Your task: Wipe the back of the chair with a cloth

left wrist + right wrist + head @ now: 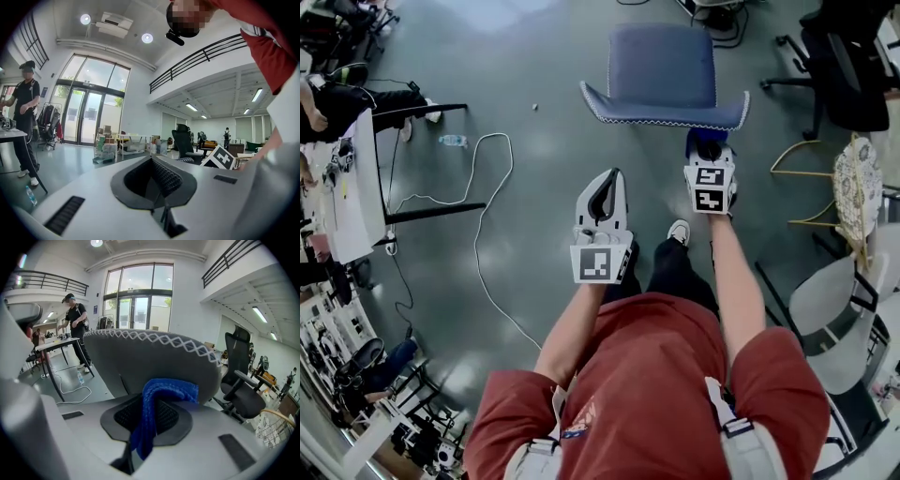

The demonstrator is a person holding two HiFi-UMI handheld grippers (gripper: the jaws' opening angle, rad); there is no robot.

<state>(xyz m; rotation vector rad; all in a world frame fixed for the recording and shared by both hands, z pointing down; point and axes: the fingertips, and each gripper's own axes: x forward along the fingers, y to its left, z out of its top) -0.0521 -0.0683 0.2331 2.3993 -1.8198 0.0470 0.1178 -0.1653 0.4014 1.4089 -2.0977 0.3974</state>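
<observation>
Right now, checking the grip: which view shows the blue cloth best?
The right gripper view: the blue cloth fills the middle, pinched in the right tool. The head view shows only a sliver of it past that tool; the left gripper view shows none of it.

The cloth is nubbly and woven, the chair back matt fabric, the floor smooth and glossy.

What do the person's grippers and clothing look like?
The left gripper and right gripper are pale grey shells with dark textured jaw linings; each carries a cube with black-and-white square markers. The person wears a red short-sleeved shirt.
</observation>
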